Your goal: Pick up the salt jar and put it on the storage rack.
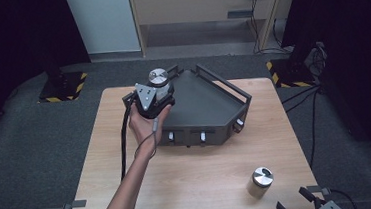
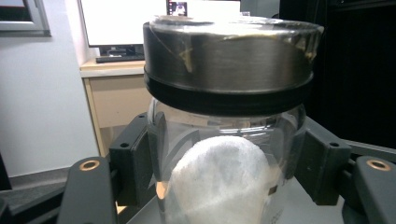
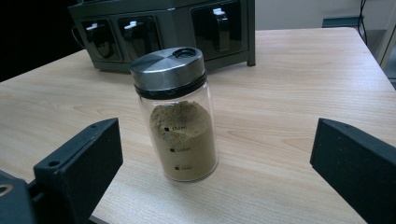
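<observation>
The left claw (image 1: 154,98) is closed on a clear glass spice jar with a brushed-metal lid and white powder inside (image 2: 227,140), its pads (image 2: 144,158) pressing the glass on either side just below the lid. In the high view that jar (image 1: 158,81) sits in the claw above the near-left corner of the dark grey, wedge-shaped metal rack with railed sides (image 1: 208,102). Judging by this, the step in hand is carrying the jar to the rack's top tray; the next move calls for bringing it over the rail, lowering it upright onto the tray, then releasing.

The right claw (image 3: 215,158) stands wide open and holds nothing. A second clear glass jar with a metal lid and tan powder (image 3: 177,116) stands upright on the light wooden tabletop (image 3: 289,93) just ahead of it, between its jaws' line but untouched, with the rack's front drawers (image 3: 140,35) beyond.
</observation>
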Available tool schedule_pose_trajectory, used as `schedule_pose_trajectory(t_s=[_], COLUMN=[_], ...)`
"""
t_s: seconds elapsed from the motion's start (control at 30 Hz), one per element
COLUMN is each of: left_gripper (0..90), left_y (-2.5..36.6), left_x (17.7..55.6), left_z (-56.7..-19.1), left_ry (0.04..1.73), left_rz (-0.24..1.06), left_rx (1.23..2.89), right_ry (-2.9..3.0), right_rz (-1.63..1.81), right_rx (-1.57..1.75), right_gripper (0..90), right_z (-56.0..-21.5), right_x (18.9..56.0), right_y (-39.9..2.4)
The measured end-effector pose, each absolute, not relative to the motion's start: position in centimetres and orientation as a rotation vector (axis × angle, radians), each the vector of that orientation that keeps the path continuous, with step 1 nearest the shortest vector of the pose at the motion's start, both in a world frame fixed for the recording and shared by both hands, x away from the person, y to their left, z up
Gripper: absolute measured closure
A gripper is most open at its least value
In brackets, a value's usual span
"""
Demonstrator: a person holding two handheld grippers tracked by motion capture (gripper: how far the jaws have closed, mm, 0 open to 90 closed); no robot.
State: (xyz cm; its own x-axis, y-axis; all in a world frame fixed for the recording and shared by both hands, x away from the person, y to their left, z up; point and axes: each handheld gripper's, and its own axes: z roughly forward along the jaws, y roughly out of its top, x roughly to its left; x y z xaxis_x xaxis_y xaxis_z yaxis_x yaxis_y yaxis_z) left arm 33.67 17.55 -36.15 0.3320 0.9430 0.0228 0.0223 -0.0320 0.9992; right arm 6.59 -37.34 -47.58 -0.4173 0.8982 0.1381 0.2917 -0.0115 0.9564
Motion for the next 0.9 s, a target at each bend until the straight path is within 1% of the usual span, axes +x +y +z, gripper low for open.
schedule_pose_trajectory(t_s=[0.47, 0.9], left_gripper=[30.3, 30.4], left_y=[17.5, 17.0], left_x=[36.4, 38.4], left_z=[-36.9, -38.0], left_ry=[0.983, 1.015], left_rz=[0.962, 0.943], left_rx=[1.387, 1.434], right_ry=[1.722, 1.718], right_rz=[1.461, 1.467], right_rx=[1.24, 1.245], right_gripper=[2.7, 2.7], right_z=[-47.6, -47.6], right_x=[6.5, 6.5], right_y=[-37.2, -37.2])
